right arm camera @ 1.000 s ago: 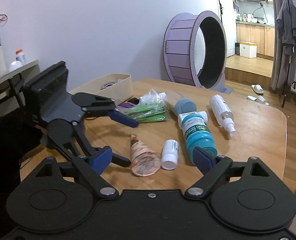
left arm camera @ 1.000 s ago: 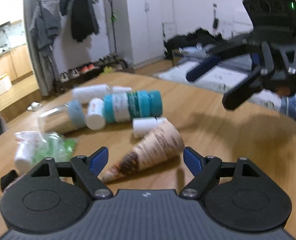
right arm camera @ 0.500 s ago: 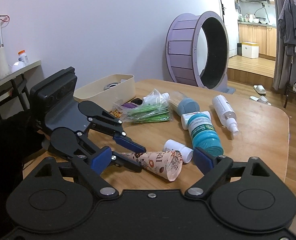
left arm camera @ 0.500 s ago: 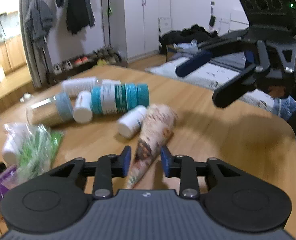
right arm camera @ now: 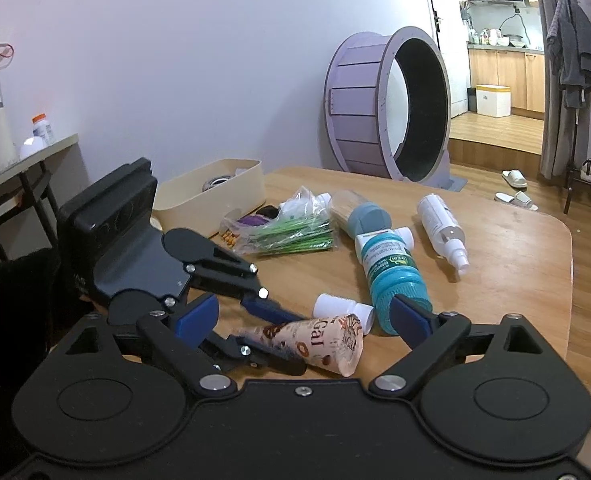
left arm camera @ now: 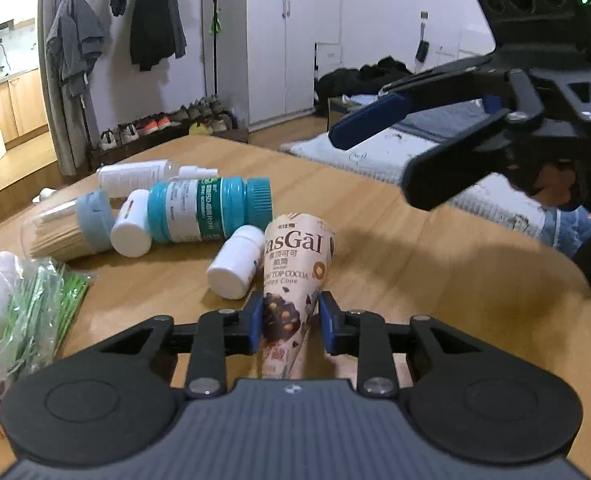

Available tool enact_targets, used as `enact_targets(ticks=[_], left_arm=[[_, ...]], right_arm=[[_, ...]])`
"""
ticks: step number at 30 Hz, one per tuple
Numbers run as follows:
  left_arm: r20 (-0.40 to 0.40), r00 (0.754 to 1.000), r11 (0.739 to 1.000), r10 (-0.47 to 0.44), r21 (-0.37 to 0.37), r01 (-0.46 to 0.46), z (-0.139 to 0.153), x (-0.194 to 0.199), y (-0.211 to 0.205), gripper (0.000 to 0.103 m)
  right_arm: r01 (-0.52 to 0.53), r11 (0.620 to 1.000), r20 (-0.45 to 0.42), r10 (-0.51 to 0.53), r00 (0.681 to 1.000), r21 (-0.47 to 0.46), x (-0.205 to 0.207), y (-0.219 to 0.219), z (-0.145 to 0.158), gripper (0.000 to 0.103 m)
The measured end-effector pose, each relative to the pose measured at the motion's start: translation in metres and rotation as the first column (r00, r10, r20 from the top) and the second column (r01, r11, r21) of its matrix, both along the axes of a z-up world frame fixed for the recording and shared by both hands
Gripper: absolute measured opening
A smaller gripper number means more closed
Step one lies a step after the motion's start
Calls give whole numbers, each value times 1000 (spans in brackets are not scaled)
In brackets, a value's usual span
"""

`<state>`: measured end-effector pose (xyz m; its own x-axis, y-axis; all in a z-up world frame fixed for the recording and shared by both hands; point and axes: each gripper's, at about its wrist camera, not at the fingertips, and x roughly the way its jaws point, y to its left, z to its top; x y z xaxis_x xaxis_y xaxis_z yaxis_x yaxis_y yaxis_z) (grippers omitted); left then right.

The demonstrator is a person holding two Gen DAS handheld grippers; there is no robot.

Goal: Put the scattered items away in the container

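My left gripper [left arm camera: 290, 322] is shut on the narrow end of a paper ice-cream cone [left arm camera: 295, 276], which it holds just above the wooden table [left arm camera: 435, 264]; the cone also shows in the right wrist view [right arm camera: 319, 344]. My right gripper [right arm camera: 303, 316] is open and empty, hovering above the table; it also shows in the left wrist view [left arm camera: 375, 152]. Scattered items lie beyond: a small white bottle [left arm camera: 235, 262], a teal bottle [left arm camera: 211, 208], a toothpick jar [left arm camera: 71, 226], a spray bottle [left arm camera: 143, 176], a bag of green sticks [left arm camera: 39, 312]. A cream container [right arm camera: 215, 196] stands at the table's far left.
A purple wheel [right arm camera: 391, 108] stands on the floor past the table. The table's right edge [right arm camera: 569, 264] is near the spray bottle [right arm camera: 441, 228]. A side table [right arm camera: 19, 168] with bottles stands to the left. A purple snack packet [right arm camera: 251, 222] lies by the container.
My left gripper closed on the cone's narrow end and turned it so the wide end points away. The right gripper stayed open, nearly still.
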<state>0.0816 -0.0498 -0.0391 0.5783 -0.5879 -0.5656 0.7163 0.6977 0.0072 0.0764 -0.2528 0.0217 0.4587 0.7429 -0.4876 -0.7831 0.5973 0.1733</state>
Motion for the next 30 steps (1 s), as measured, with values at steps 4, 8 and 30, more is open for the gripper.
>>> enact_targets(ticks=[4, 8, 30], left_arm=[[21, 999, 998, 39, -47, -38, 12, -10, 13, 27], [47, 995, 992, 86, -98, -81, 26, -20, 33, 26], [58, 748, 744, 662, -170, -646, 65, -27, 200, 27]], right_arm=[[19, 999, 3, -19, 1000, 35, 1, -2, 3, 92], [29, 995, 3, -29, 1000, 96, 3, -4, 10, 92], [-85, 976, -30, 93, 995, 202, 2, 79, 10, 93]])
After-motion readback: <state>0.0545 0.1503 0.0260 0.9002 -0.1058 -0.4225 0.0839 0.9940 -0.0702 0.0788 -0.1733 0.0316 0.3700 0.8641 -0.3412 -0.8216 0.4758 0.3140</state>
